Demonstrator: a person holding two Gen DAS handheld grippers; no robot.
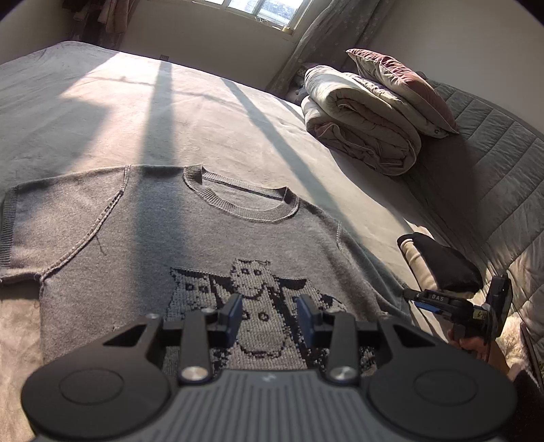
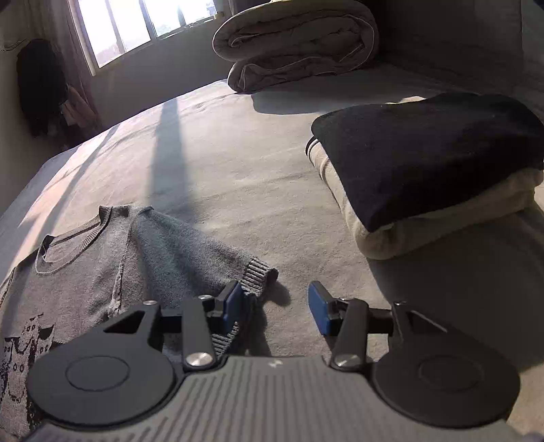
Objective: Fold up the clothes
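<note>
On the bed a grey sweater is spread flat; left tongs and right tongs are held open, gripping nothing.

1. This is a bedroom in a home: a wide bed with a grey-beige cover fills most of both views.
2. At about 1 o'clock in the left wrist view, a rolled duvet lies on the bed with a mauve pillow resting on top.
3. A quilted grey headboard or bedspread runs along the 3 o'clock side.
4. A window sits at 12 o'clock, with a patterned curtain beside it; sunlight falls in bands across the cover.
5. At 10 o'clock in the right wrist view, dark clothes hang against the wall.
6. A grey knitted sweater lies spread flat, and folded garments are stacked at 2 o'clock.
</note>
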